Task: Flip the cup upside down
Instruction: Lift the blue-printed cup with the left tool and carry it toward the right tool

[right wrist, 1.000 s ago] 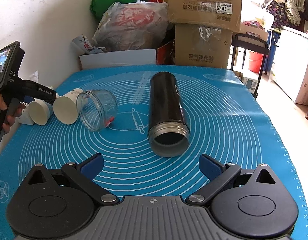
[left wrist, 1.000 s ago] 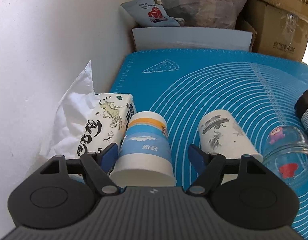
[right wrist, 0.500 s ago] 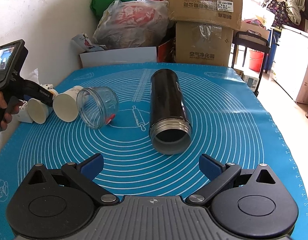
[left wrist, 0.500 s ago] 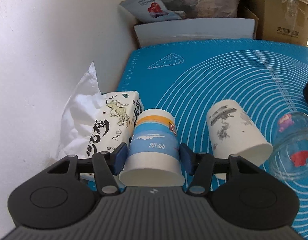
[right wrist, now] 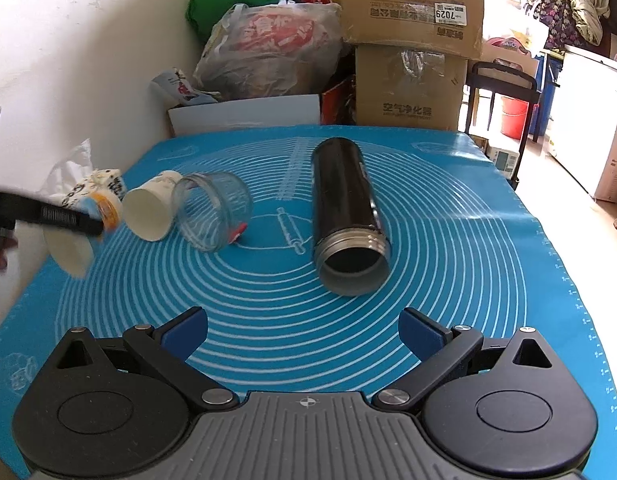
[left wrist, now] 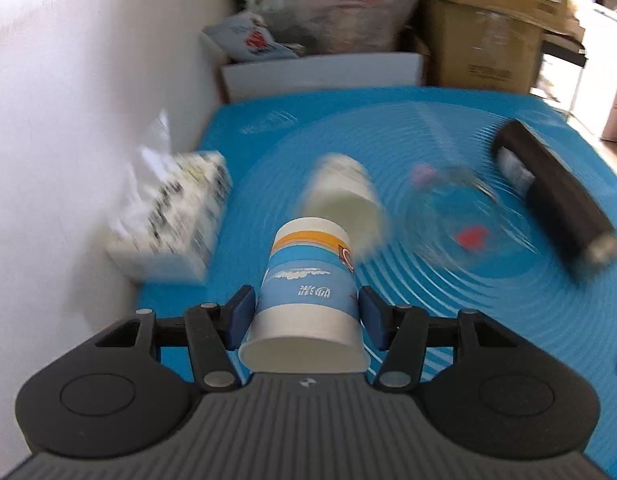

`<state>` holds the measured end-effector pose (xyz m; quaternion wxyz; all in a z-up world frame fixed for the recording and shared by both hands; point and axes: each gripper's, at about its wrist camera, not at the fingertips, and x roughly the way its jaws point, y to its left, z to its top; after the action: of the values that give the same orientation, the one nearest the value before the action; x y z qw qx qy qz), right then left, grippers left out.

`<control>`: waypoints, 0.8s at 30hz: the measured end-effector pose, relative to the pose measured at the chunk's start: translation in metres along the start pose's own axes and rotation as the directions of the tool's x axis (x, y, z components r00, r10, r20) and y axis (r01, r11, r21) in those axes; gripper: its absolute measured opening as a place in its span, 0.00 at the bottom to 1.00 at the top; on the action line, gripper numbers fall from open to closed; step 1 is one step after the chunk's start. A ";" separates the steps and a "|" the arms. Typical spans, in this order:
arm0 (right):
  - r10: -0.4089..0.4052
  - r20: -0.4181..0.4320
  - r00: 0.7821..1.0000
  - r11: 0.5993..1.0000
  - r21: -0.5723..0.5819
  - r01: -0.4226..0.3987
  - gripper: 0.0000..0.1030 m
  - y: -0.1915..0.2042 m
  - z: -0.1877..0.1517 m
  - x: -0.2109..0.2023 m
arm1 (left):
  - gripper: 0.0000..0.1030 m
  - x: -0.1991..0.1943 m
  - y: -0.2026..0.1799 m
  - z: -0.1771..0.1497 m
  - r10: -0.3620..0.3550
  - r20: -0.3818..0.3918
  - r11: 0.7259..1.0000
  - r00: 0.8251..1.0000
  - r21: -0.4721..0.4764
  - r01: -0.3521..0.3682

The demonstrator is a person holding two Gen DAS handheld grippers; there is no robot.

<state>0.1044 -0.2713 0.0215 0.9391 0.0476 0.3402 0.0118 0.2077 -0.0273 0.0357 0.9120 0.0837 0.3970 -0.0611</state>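
Observation:
My left gripper [left wrist: 306,316] is shut on a blue, white and orange paper cup [left wrist: 308,280], held on its side above the blue mat [left wrist: 448,320], open mouth towards the camera. The same cup [right wrist: 74,240] shows blurred at the far left in the right wrist view, held by the left gripper [right wrist: 88,224]. A white paper cup [left wrist: 344,200] [right wrist: 150,212] lies on its side on the mat. My right gripper [right wrist: 304,332] is open and empty above the mat's near edge.
A glass jar [right wrist: 212,210] and a black flask [right wrist: 346,212] lie on their sides mid-mat. A tissue pack [left wrist: 172,216] lies by the white wall at left. Boxes [right wrist: 408,40] and bags [right wrist: 268,48] stand behind the mat.
My left gripper closed on the blue cup and has lifted it off the mat, pulling back; the view is blurred with motion. The right gripper has not moved.

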 end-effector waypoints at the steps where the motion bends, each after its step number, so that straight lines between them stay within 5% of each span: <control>1: 0.002 -0.001 1.000 1.000 -0.002 -0.002 1.00 0.002 -0.002 -0.003 | 0.56 -0.006 -0.005 -0.008 -0.017 -0.001 1.000 1.000 -0.004 0.017; 7: 0.003 -0.017 1.000 1.000 -0.019 -0.004 1.00 0.013 -0.011 -0.019 | 0.56 -0.034 -0.023 -0.035 -0.030 0.027 1.000 0.999 -0.004 0.030; 16: 0.008 -0.068 0.998 1.000 0.024 -0.006 1.00 0.012 -0.025 -0.023 | 0.58 -0.038 -0.032 -0.067 -0.067 -0.043 0.997 0.997 -0.045 0.065; 24: 0.005 -0.091 0.996 1.000 0.023 -0.003 1.00 0.016 -0.029 -0.021 | 0.62 -0.041 -0.034 -0.071 -0.056 -0.028 0.998 0.998 -0.030 0.055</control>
<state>0.0700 -0.2541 0.0144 0.9220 0.0583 0.3826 0.0120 0.1236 -0.0442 0.0146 0.9052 0.0601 0.4132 -0.0795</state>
